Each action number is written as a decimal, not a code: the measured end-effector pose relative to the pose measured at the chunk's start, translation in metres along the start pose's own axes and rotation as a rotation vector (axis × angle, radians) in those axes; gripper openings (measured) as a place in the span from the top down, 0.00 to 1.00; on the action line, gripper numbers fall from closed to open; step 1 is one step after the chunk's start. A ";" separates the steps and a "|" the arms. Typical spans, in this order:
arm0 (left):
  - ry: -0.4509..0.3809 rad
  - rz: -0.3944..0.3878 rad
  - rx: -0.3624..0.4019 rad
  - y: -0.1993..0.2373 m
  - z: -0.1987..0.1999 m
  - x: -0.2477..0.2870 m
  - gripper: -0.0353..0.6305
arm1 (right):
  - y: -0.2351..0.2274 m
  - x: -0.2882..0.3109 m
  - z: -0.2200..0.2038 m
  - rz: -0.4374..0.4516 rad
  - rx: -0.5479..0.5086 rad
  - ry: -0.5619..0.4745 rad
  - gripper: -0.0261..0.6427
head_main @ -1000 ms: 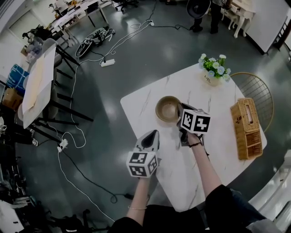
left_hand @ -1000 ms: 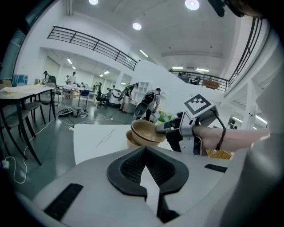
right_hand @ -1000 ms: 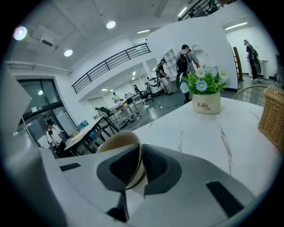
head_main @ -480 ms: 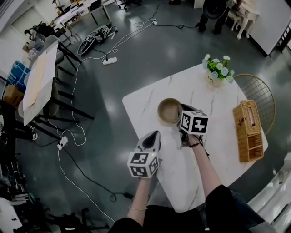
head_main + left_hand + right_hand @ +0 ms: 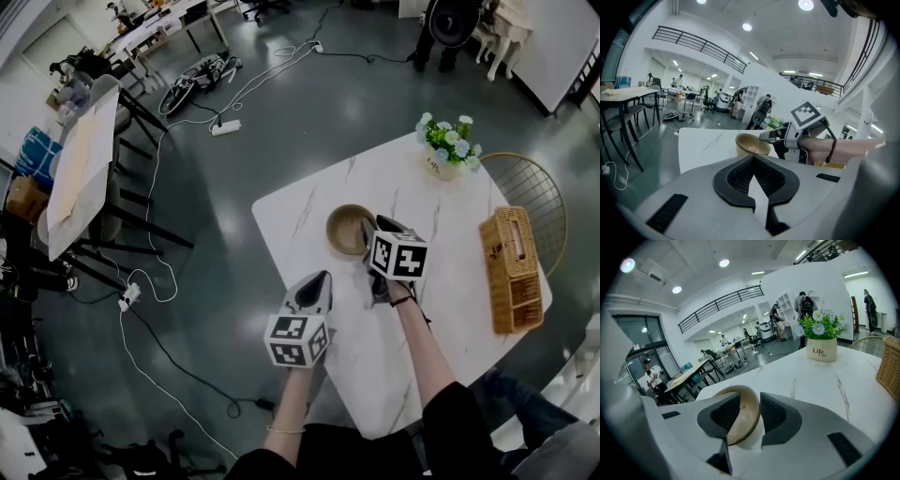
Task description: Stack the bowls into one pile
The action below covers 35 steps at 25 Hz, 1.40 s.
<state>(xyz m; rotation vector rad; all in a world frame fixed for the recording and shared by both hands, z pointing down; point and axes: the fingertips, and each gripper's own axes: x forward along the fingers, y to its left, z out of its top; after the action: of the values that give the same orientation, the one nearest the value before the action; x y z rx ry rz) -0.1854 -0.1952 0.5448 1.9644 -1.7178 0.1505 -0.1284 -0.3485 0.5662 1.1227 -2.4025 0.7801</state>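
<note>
A pile of tan bowls [image 5: 347,228] stands in the middle of the white marble table [image 5: 300,206]. My right gripper [image 5: 369,231] is at the pile's near right side. In the right gripper view the top bowl's rim [image 5: 740,420] lies between the jaws of the right gripper [image 5: 750,401]. The jaws are opening, and a gap shows between the rim and the left pad. My left gripper [image 5: 319,279] hovers near the table's front left edge, short of the bowls [image 5: 752,144]. In its own view the left gripper [image 5: 752,160] is shut and holds nothing.
A white flower pot [image 5: 439,161] stands at the table's far side, and a wicker basket [image 5: 508,267] lies at its right edge. A gold wire chair [image 5: 530,187] sits behind the table. Cables and a power strip [image 5: 223,127] lie on the dark floor to the left.
The right gripper stays at the bowl pile's rim, shifted only slightly. The bowls and the left gripper have not moved.
</note>
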 end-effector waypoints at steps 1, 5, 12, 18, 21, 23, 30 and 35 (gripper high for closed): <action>-0.002 0.000 0.000 -0.001 0.000 0.000 0.93 | -0.001 0.000 0.001 -0.001 0.001 -0.006 0.80; -0.007 0.000 0.002 -0.003 0.001 0.000 0.93 | -0.002 -0.002 0.004 -0.001 0.001 -0.026 0.78; -0.023 0.000 0.008 -0.005 0.008 -0.002 0.93 | -0.005 -0.015 0.006 -0.001 0.009 -0.060 0.80; -0.040 -0.005 0.022 -0.011 0.016 -0.010 0.93 | -0.002 -0.037 0.004 0.029 -0.038 -0.072 0.90; -0.054 -0.011 0.035 -0.017 0.021 -0.014 0.93 | 0.002 -0.053 0.002 0.057 -0.069 -0.091 0.92; -0.063 -0.017 0.047 -0.022 0.024 -0.017 0.93 | 0.005 -0.066 0.002 0.077 -0.087 -0.112 0.93; -0.101 -0.037 0.101 -0.042 0.042 -0.039 0.93 | 0.013 -0.127 0.013 0.149 -0.089 -0.221 0.93; -0.142 -0.057 0.136 -0.057 0.054 -0.058 0.93 | 0.012 -0.171 0.013 0.172 -0.089 -0.276 0.94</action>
<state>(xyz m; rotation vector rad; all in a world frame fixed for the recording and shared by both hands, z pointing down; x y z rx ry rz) -0.1556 -0.1641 0.4568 2.1672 -1.7790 0.1129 -0.0347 -0.2515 0.4601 1.0582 -2.7636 0.5943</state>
